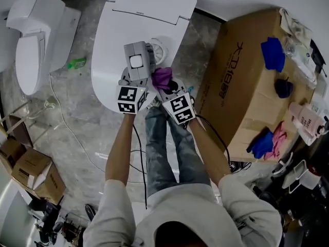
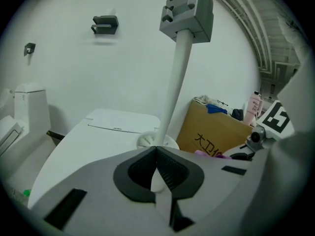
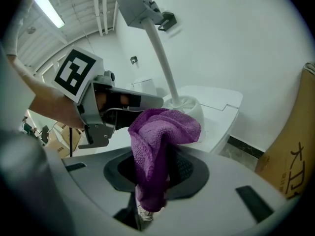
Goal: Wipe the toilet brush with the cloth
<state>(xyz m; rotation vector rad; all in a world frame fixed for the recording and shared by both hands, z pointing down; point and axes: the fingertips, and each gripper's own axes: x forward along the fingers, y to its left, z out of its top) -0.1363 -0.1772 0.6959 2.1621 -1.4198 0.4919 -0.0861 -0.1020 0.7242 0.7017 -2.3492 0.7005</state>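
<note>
The toilet brush has a smooth, round white shaft and a blocky grey cap. The shaft is clamped by the left gripper. A purple looped-pile cloth is pinched in the right gripper, at 3 o'clock of the left gripper in the head view. Contact cannot be confirmed. Wiping is judged still outstanding.

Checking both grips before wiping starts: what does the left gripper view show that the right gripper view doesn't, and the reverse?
Only the left gripper view: the left gripper's claw closed on the white handle of the toilet brush, and a pink bottle past the cardboard box.
Only the right gripper view: the right gripper's claw clamped on the purple cloth, and a ceiling light.
Both: the brush handle with its grey top block, the closed toilet lid and the cardboard box.
</note>
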